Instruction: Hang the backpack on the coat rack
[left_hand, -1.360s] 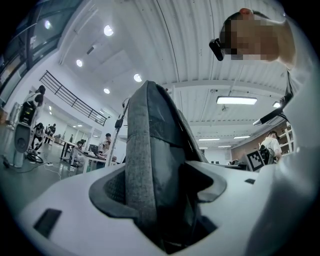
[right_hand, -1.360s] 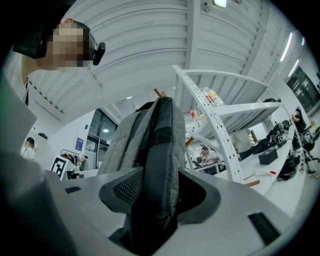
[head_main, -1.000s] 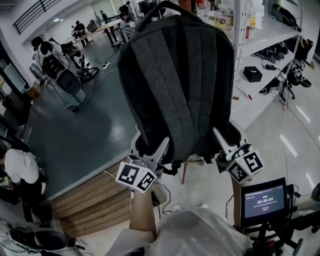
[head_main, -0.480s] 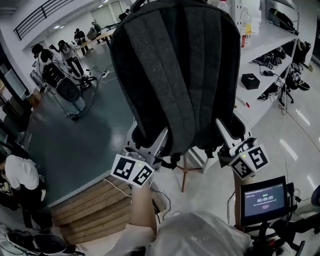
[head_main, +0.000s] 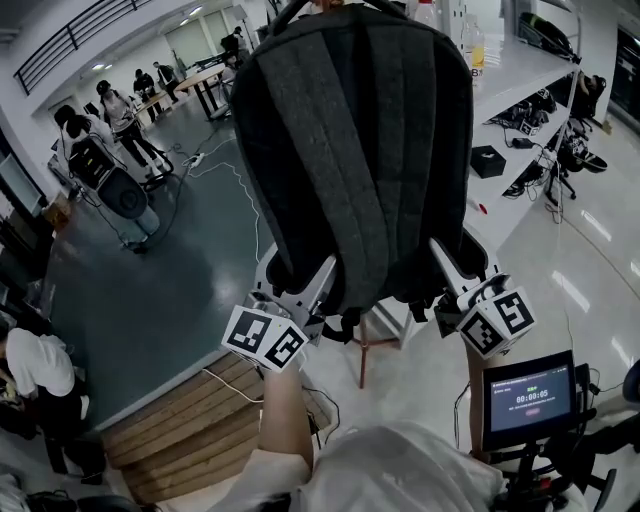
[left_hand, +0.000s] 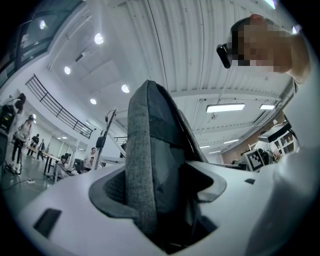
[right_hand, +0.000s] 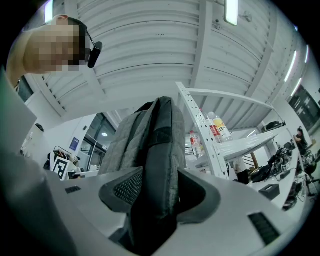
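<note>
A dark grey backpack (head_main: 360, 150) is held upright in the air, its padded back panel facing me and its top handle (head_main: 288, 10) at the upper edge. My left gripper (head_main: 300, 288) is shut on its lower left corner and my right gripper (head_main: 455, 272) on its lower right corner. In the left gripper view the grey fabric (left_hand: 145, 165) fills the gap between the jaws of the left gripper (left_hand: 160, 197). The right gripper (right_hand: 157, 195) clamps a fold of the backpack (right_hand: 157, 145) the same way. A thin wooden post (head_main: 362, 352) shows just under the bag; the rest of any rack is hidden.
A white shelving unit (head_main: 520, 80) with bottles and dark gear stands at the right. A small screen on a stand (head_main: 528, 398) is at the lower right. Wooden steps (head_main: 180, 425) lie at the lower left. People and equipment (head_main: 110, 150) stand on the dark floor at the far left.
The backpack has risen a little and now fills more of the upper view. Both grippers keep their hold on its bottom corners, shifted slightly.
</note>
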